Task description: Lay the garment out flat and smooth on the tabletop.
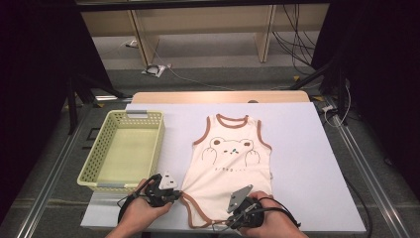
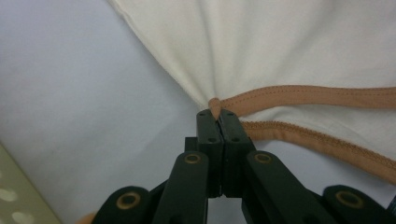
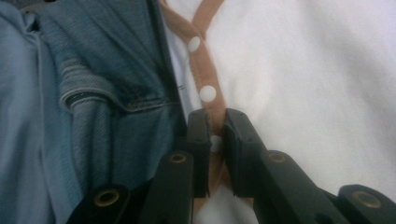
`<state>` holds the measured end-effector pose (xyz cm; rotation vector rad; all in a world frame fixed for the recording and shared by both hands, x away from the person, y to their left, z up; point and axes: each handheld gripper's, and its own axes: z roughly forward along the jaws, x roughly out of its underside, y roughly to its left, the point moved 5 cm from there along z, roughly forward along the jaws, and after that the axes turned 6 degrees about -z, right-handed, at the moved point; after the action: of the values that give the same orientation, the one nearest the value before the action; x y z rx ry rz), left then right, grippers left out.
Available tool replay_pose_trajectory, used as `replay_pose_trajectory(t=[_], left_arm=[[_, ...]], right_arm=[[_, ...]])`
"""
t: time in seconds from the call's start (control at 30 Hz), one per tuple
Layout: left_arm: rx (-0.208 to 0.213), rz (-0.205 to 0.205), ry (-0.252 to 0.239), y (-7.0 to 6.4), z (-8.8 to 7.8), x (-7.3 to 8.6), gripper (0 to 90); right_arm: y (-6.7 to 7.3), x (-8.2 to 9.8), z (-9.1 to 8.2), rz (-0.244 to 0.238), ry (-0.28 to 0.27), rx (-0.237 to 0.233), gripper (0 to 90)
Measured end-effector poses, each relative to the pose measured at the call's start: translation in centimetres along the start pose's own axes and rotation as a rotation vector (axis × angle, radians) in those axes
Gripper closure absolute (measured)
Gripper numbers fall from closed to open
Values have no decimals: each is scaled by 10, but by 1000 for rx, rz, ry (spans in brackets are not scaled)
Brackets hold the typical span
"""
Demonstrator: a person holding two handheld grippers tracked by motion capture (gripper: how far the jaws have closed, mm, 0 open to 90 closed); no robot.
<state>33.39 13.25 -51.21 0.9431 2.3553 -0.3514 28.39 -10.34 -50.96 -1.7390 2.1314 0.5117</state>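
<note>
A cream sleeveless baby bodysuit with brown trim and a bear print lies flat on the white table, neck end away from me. My left gripper is at its lower left corner. In the left gripper view the gripper is shut on the tip of the brown leg trim, and the cloth puckers toward it. My right gripper is at the bottom hem. In the right gripper view the gripper clamps the brown snap strip, with a white snap between the jaws.
A pale yellow-green perforated basket stands to the left of the bodysuit, its rim near my left gripper. The table's near edge runs just below both hands. Blue denim on the person's lap lies past that edge.
</note>
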Motion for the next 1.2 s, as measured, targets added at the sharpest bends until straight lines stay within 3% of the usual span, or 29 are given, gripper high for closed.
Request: replay_pose_trajectory(t=[0.53,0.87,1.07,1.2], left_arm=[[17,33,19,-14,-8,11,888],[17,21,16,-14,-14,19,887],[31,22,-34,-13,-16,17,868],[32,-29,-81,-10,-18,14,723]], right_arm=[[19,10,-9,4,24,-64,810],[23,7,-5,-15,24,-90,807],[23,7,-8,23,14,-107,711],[12,6,-18,66,-50,-68,667]])
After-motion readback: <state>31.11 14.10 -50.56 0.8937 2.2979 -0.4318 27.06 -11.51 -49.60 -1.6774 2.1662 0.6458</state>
